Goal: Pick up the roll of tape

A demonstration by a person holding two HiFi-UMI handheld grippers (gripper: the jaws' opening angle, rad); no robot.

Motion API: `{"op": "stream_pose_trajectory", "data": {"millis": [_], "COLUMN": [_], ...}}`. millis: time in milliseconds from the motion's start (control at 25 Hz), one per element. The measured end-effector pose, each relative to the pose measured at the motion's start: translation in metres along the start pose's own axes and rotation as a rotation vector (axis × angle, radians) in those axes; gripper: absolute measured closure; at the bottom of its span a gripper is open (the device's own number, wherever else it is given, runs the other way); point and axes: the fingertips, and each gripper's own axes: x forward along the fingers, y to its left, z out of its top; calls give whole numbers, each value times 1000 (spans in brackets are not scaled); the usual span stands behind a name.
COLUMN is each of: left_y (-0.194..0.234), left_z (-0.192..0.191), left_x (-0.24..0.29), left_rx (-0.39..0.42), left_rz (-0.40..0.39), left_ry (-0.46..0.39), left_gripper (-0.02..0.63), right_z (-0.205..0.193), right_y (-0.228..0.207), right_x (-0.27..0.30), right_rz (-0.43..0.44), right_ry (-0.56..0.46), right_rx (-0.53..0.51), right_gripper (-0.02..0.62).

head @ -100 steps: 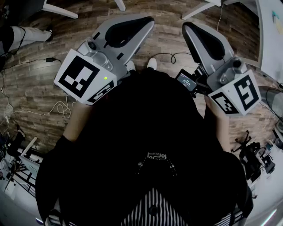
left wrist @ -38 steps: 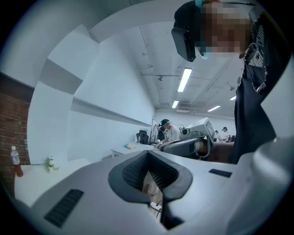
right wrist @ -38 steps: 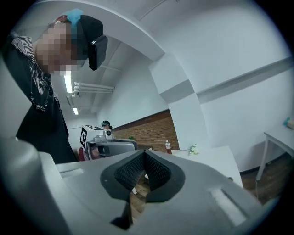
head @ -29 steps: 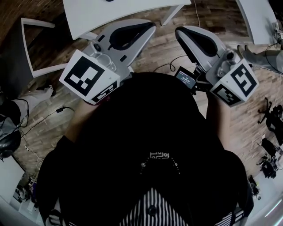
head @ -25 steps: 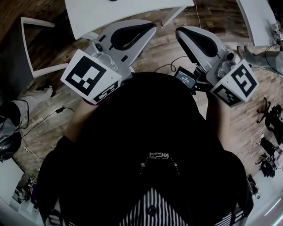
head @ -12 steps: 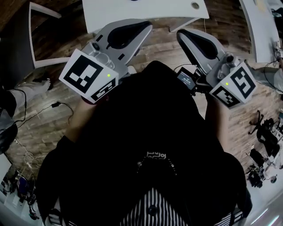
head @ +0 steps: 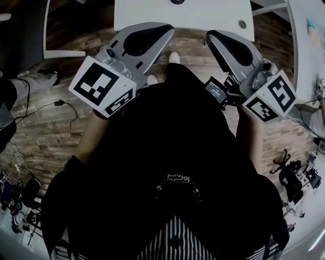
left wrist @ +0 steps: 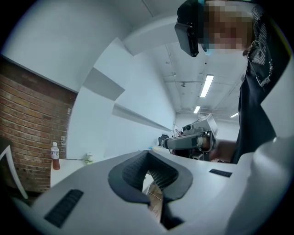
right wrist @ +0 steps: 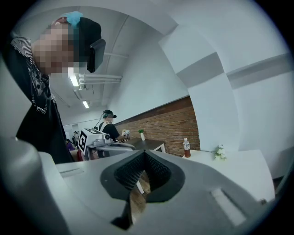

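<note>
white table (head: 203, 14) nearer now, left gripper (head: 169, 28), right gripper (head: 210, 34) (both closed, empty)

dark round shape, likely the roll of tape (head: 177, 1), cropped at top, on white table (head: 203, 15)

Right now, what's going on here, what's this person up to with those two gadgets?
A person stands on a wooden floor facing a white table, with the left gripper and the right gripper held out in front. Both grippers have their jaws together with nothing between them. No roll of tape shows in any view, so nothing has been picked up yet. The only thing I can make out on the table is a bottle.
</note>
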Motion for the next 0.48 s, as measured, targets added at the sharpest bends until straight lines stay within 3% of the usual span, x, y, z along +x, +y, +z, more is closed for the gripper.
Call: {"op": "stream_pose_trajectory", "data": {"millis": [200,480], "left_y": [11,51], "left_z": [13,22], "left_x": [0,37], "left_rx": [6,-8], "left_rz": [54,115], "left_ry": [-13,-2], "left_gripper": [601,601], "right_z": [14,36], "right_y": [-10,-68], "right_x": [11,36], "right_rz": [66,140], "right_ry": [3,17], "right_rx": [1,4], "right_gripper": [592,592]}}
